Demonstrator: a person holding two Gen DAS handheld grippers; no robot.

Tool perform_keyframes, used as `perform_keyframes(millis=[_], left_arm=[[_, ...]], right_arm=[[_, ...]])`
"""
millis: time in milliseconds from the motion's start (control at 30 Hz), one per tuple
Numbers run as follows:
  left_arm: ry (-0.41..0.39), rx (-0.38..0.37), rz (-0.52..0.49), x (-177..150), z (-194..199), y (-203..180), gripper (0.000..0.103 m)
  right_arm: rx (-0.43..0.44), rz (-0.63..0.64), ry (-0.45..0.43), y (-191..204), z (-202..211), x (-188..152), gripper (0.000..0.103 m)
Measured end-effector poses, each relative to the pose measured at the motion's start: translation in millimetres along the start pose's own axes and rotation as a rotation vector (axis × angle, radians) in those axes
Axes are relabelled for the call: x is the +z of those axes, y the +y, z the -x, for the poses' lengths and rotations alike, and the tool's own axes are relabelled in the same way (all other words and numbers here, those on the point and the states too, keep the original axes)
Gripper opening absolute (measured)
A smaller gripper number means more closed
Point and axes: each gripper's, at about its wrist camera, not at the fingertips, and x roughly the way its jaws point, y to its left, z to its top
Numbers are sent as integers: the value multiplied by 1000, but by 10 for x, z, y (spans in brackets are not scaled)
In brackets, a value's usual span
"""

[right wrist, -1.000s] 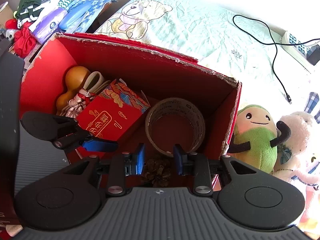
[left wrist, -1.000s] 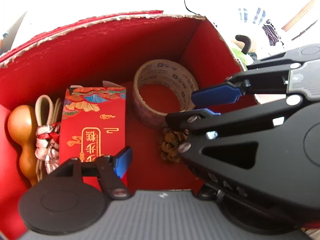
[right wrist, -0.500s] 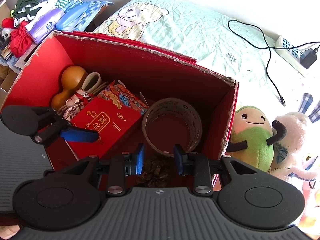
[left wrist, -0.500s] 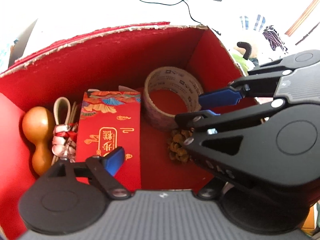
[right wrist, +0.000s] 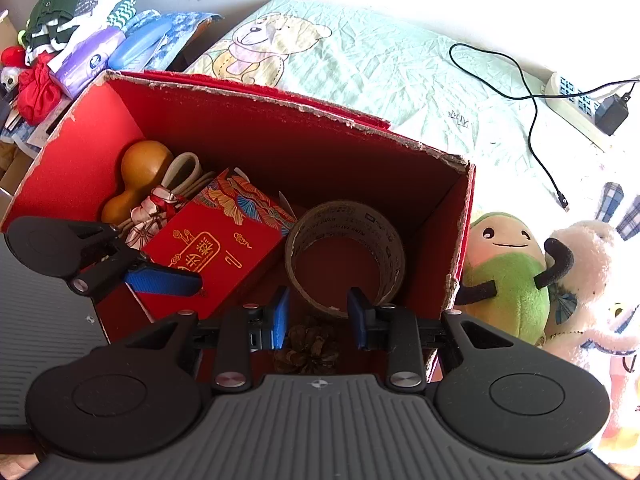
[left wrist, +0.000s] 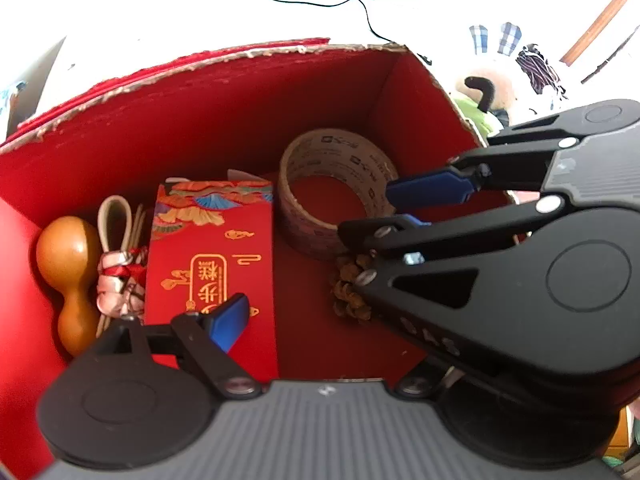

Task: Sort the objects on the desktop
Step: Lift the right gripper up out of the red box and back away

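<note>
An open red cardboard box (right wrist: 248, 132) holds a brown gourd (right wrist: 140, 176), a knotted tassel (right wrist: 156, 208), a red gift pack (right wrist: 216, 248), a roll of tape (right wrist: 344, 248) and a pine cone (right wrist: 308, 348). My right gripper (right wrist: 318, 314) hangs open just above the pine cone, touching nothing. In the left wrist view it reaches in from the right, by the tape roll (left wrist: 336, 192) and over the pine cone (left wrist: 350, 292). My left gripper (left wrist: 320, 316) is open over the gift pack (left wrist: 212, 256). Only its left finger (left wrist: 228, 320) shows; the other is hidden behind the right gripper.
The box sits on a pale green sheet with a bear print (right wrist: 264, 48). Plush toys (right wrist: 508, 272) press against the box's right wall. A black cable (right wrist: 532, 120) and power strip (right wrist: 576, 100) lie at the far right. Folded clothes and packs (right wrist: 84, 32) are piled at the far left.
My left gripper has drawn back and to the left, so the box contents sit further right in its view. The right gripper stays open over the pine cone, slightly higher.
</note>
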Motion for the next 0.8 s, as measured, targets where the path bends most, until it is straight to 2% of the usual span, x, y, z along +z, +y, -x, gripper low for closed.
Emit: perform_keyframes(millis=[367, 500, 600, 700, 800], left_arm=[[23, -45, -16, 12, -17, 1, 86], [15, -55, -13, 5, -1, 5, 89], [-4, -40, -15, -13, 24, -14, 90], [-25, 0, -13, -30, 55, -40, 91], [-41, 2, 8, -62, 116, -38, 91]], right_arm=[[-8, -51, -61, 3, 23, -39, 36], [-5, -79, -85, 6, 29, -49, 41], [2, -99, -104, 20, 36, -61, 47], [-5, -118, -126, 32, 48, -82, 47], [-7, -150, -147, 44, 111, -118, 47]])
